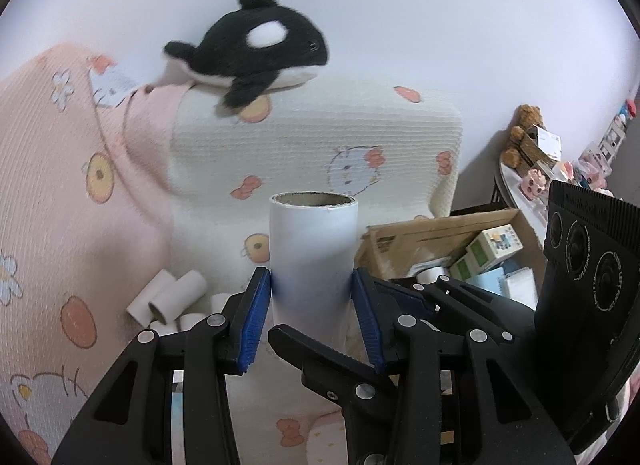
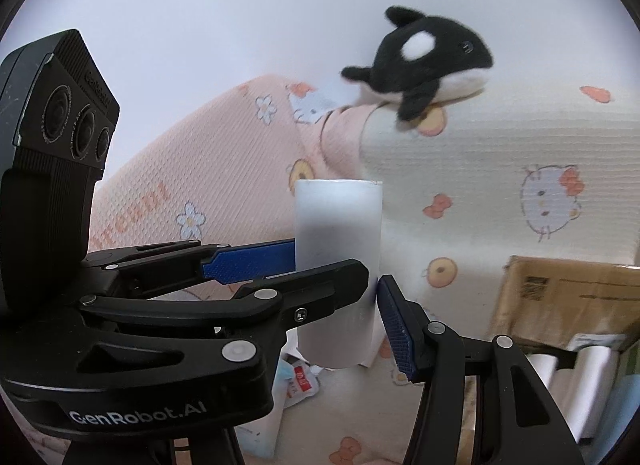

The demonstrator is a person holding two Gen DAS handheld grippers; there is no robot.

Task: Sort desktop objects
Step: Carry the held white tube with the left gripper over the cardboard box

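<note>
A white cardboard tube (image 1: 314,241) (image 2: 338,221) stands upright in the air in front of a patterned pillow. My left gripper (image 1: 310,273) (image 2: 330,261) is shut on it, its blue pads (image 1: 256,313) pressing both sides of the lower half. My right gripper (image 2: 324,289) reaches in from the right and is shut on the same tube. One of its fingers (image 1: 320,357) crosses the front of the tube, and its blue pad (image 2: 394,325) touches the right side. Its other finger is hidden behind the left gripper in the right wrist view.
A black-and-white orca plush (image 1: 256,49) (image 2: 424,61) lies on a cream pillow (image 1: 320,137) beside pink bedding (image 1: 48,185). Several loose tubes (image 1: 172,297) lie below left. An open cardboard box (image 1: 432,233) (image 2: 560,289) with cartons and rolls sits right. A cluttered shelf (image 1: 524,185) is far right.
</note>
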